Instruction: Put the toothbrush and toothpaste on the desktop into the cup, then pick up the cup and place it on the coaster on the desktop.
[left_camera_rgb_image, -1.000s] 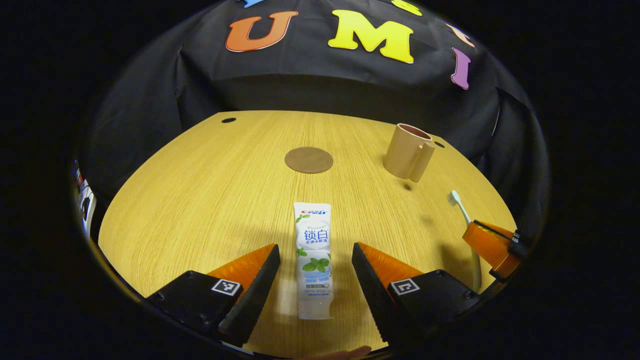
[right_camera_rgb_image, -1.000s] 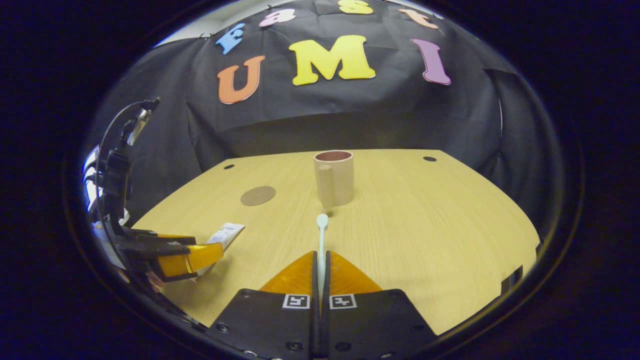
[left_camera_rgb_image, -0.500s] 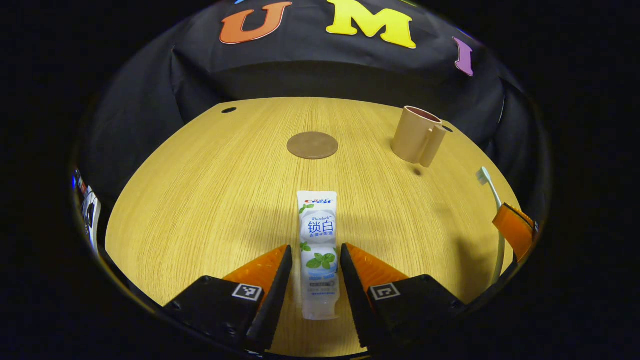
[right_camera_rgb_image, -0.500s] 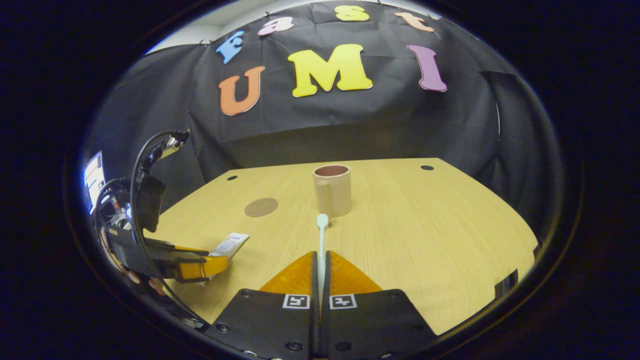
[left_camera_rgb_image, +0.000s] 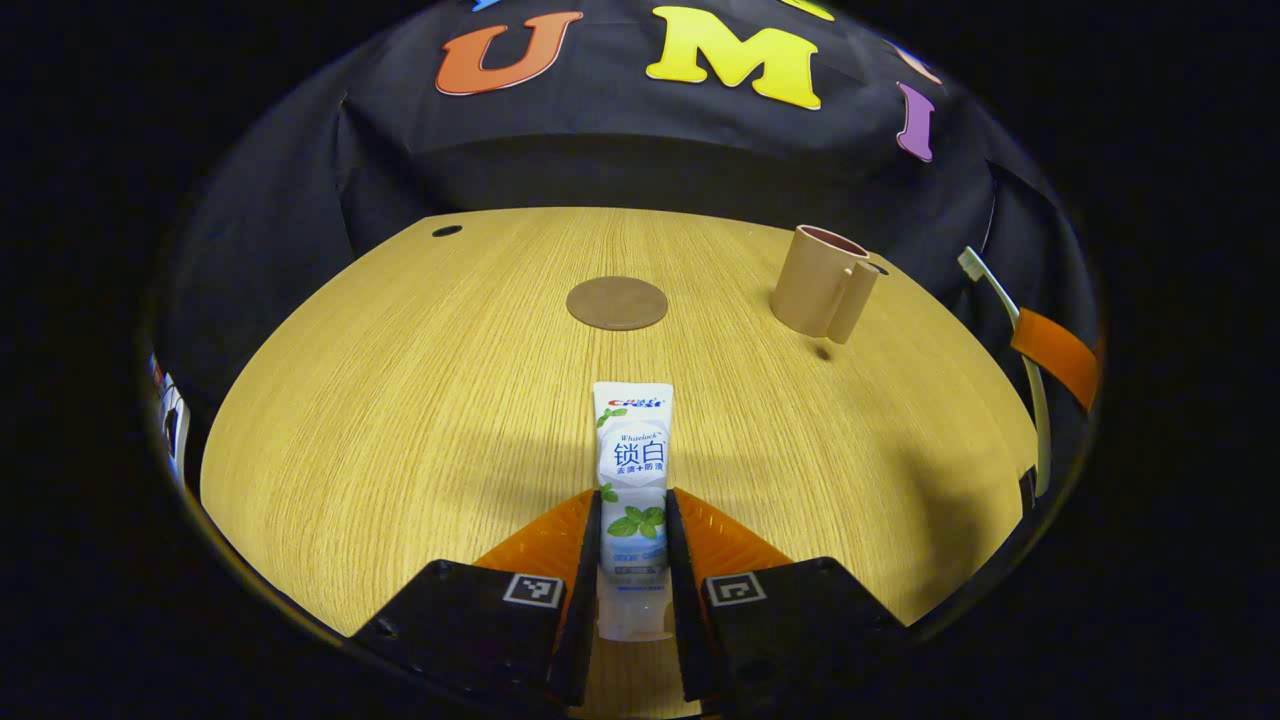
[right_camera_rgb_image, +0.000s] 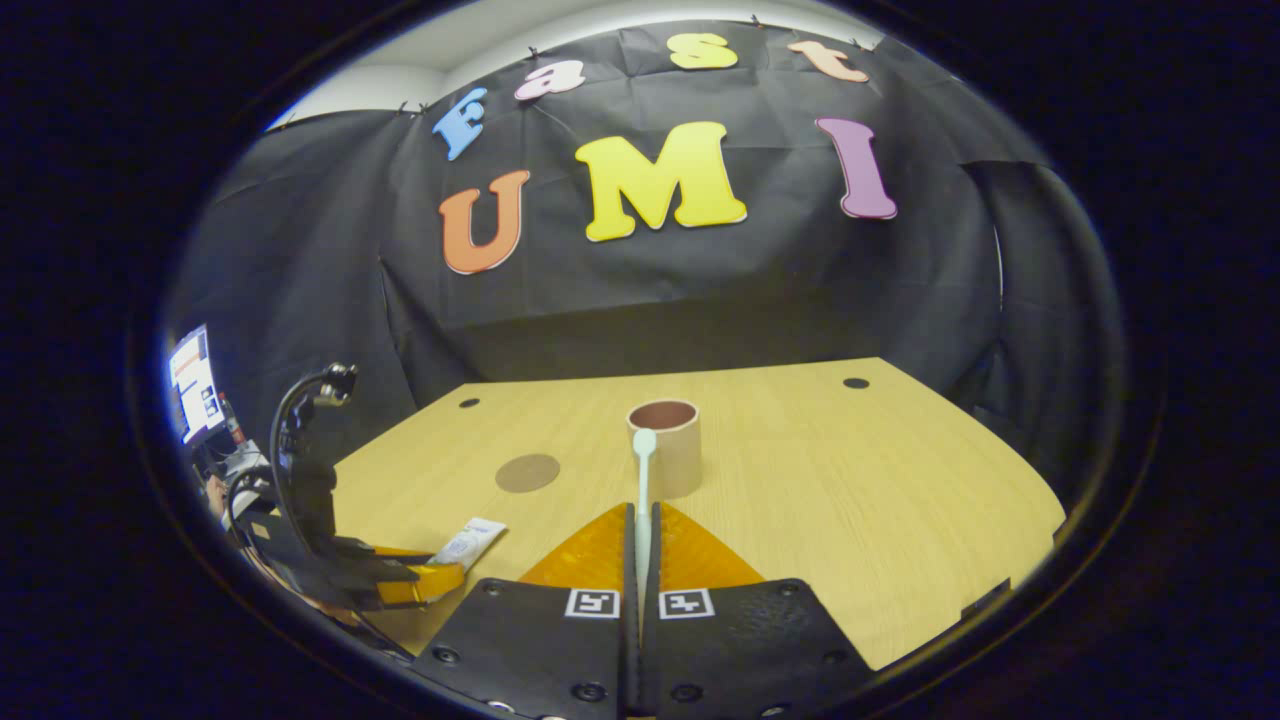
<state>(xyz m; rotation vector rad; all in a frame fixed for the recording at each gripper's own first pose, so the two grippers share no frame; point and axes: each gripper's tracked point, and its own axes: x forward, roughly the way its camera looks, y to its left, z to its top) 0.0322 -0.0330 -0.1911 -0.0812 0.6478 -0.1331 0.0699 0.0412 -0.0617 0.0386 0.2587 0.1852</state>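
I count one toothpaste tube (left_camera_rgb_image: 633, 490), one toothbrush (right_camera_rgb_image: 643, 492), one cup (left_camera_rgb_image: 822, 281) and one coaster (left_camera_rgb_image: 617, 302). The coaster is left of the cup. I see two grippers.

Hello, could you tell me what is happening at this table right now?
A person works two handheld grippers over a light wooden desktop. The left gripper is shut on a white toothpaste tube lying flat. The right gripper is shut on a pale toothbrush, held in the air, head pointing toward the empty beige handled cup. The round brown coaster is bare.
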